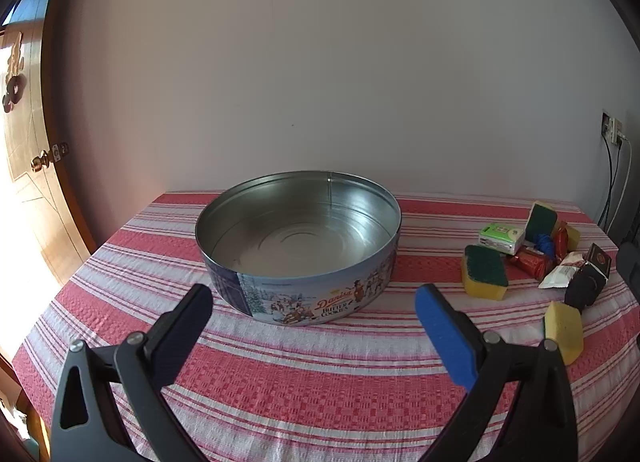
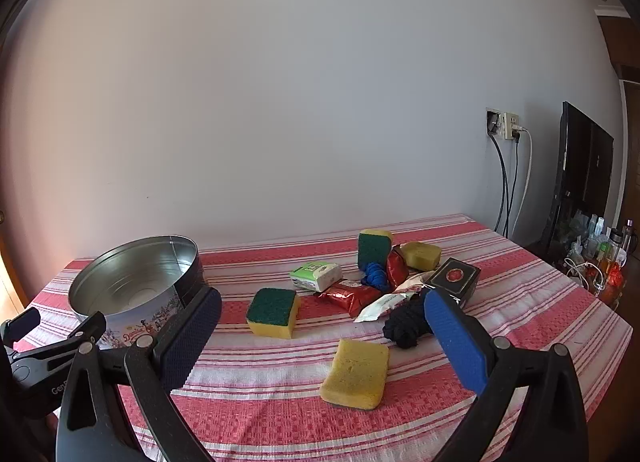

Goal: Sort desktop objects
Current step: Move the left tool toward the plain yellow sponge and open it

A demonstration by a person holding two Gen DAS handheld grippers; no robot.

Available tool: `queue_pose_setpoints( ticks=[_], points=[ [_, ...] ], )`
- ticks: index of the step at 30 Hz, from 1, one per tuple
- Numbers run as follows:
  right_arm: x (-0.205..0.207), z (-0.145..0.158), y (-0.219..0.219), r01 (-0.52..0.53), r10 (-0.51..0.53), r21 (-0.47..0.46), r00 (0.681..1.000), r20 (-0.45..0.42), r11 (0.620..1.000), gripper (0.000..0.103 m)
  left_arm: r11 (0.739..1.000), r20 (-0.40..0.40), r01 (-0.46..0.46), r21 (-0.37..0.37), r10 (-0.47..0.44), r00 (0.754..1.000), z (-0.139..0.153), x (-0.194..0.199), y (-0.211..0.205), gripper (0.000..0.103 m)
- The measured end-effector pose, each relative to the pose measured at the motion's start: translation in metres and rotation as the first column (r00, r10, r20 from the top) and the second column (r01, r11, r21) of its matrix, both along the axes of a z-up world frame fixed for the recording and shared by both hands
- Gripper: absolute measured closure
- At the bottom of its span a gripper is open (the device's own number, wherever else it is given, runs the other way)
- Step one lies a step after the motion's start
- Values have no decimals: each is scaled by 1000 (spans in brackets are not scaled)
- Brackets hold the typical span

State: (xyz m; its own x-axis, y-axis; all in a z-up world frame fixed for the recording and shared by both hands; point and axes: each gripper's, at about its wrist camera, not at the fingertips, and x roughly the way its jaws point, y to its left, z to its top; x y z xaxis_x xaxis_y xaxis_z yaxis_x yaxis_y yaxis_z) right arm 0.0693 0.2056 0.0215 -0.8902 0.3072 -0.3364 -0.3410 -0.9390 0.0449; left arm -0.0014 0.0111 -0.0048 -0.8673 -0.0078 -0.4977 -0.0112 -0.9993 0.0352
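Both tools hang released over the bench [image 2: 520,262]: the left tool [image 1: 314,308] faces the butter cookie tin [image 1: 298,246] (bare inside). The right tool [image 2: 322,312] faces scattered sponges and packets, nearest a yellow sponge [image 2: 356,374].

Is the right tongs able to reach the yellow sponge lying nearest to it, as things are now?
Probably yes. The right tongs stand wide open and empty, and the yellow sponge lies flat on the striped tablecloth, apart from the other items, with nothing in between.

place: home | signs: striped tablecloth [image 2: 280,414]; wooden door [image 1: 36,198]; television [image 2: 580,182]
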Motion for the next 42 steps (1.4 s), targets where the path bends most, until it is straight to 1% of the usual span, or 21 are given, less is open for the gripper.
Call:
queue_pose_setpoints(
  ticks=[21, 29, 35, 42],
  points=[
    [0, -2, 9, 19, -19, -3, 1000, 6, 1000, 0, 1000, 4, 9, -6, -9, 1000, 0, -1, 5, 0],
    [3, -2, 15, 39, -39, 22, 999, 1, 999, 0, 1000, 6, 29, -9, -29, 1000, -3, -1, 13, 0],
    [7, -4, 32, 77, -77, 21, 997, 6, 997, 0, 997, 13, 75, -7, -75, 997, -5, 0, 26, 0],
    [10, -10, 54, 127, -128, 12, 992, 18, 992, 0, 985, 22, 170, -11, -169, 985, -8, 0, 56, 0]
  ],
)
